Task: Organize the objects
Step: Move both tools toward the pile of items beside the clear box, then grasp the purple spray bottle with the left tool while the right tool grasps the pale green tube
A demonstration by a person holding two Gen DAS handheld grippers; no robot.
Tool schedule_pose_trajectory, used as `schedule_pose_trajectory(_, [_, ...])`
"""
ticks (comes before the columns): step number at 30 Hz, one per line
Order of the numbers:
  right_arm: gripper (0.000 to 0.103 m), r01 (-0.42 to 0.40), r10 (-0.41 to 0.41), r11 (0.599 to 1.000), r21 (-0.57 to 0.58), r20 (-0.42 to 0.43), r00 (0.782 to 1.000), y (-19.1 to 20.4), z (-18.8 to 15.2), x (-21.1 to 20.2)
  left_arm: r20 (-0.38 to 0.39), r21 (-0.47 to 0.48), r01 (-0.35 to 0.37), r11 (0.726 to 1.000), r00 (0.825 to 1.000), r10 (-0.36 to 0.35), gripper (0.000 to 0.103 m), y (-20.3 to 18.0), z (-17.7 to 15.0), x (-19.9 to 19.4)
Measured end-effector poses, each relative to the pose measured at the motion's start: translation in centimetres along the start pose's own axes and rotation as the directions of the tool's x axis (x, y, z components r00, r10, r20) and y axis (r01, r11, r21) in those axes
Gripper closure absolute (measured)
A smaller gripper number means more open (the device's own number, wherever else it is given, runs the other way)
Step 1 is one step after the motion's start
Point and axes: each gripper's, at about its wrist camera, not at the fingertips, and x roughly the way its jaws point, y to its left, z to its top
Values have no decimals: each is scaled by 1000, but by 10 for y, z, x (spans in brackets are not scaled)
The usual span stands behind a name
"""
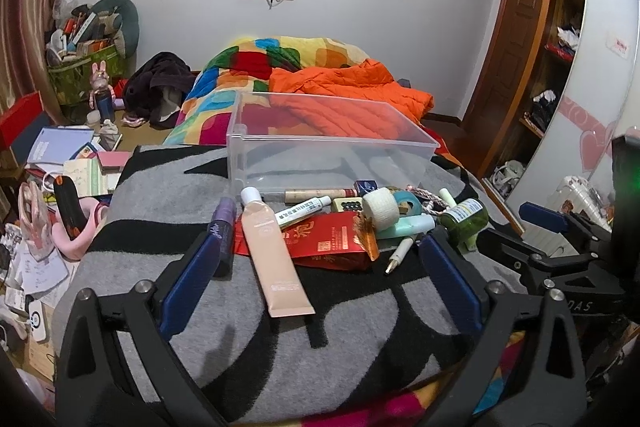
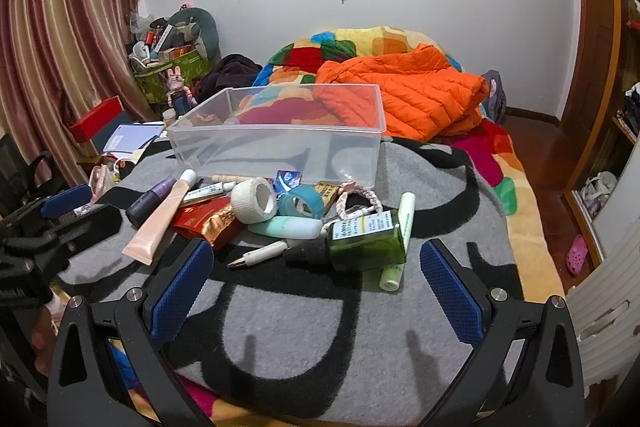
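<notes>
Both the left gripper (image 1: 320,259) and right gripper (image 2: 316,279) were spread wide, holding nothing, and the peach tube (image 1: 272,251), lying on the grey blanket (image 1: 160,195) just before the clear bin (image 1: 332,147), looked light, squishy and slippery, so I'd pinch it mid-body.
</notes>
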Motion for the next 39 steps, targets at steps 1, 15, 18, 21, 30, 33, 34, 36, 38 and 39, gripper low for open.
schedule_pose_trajectory(1, [1, 4, -4, 1000, -2, 3, 1000, -1, 0, 0, -3, -5, -5, 1000, 1000, 5, 11, 3, 1, 0])
schedule_pose_trajectory(15, [30, 67, -65, 994, 90, -27, 998, -50, 3, 11, -79, -42, -174, 984, 982, 171, 41, 63, 2, 27])
schedule_pose_trajectory(18, [38, 90, -82, 986, 139, -64, 995, -68, 0, 16, -125, -54, -171, 984, 979, 164, 45, 72, 0, 42])
schedule_pose_trajectory(21, [43, 92, -75, 971, 218, -87, 993, -89, -2, 22, -171, -76, -162, 984, 974, 147, 51, 78, -2, 57])
schedule_pose_trajectory(30, [49, 50, -7, 967, 251, -169, 986, -110, 7, 64, -234, -106, -119, 987, 968, 91, 59, 82, -1, 82])
schedule_pose_trajectory(33, [51, 31, 16, 973, 231, -198, 980, -104, 6, 77, -248, -104, -121, 987, 964, 92, 66, 81, 0, 87])
schedule_pose_trajectory(34, [52, 23, 26, 974, 227, -210, 977, -103, 6, 82, -249, -104, -125, 987, 964, 95, 67, 82, 0, 88])
schedule_pose_trajectory(36, [54, 20, 30, 975, 220, -220, 975, -101, 6, 87, -247, -106, -128, 986, 964, 98, 73, 81, 1, 89])
schedule_pose_trajectory(38, [56, 23, 26, 978, 206, -232, 972, -99, 7, 92, -239, -110, -132, 985, 966, 102, 77, 81, 1, 89])
schedule_pose_trajectory(39, [58, 29, 19, 980, 195, -239, 971, -98, 7, 94, -234, -112, -137, 984, 966, 107, 78, 81, 1, 89])
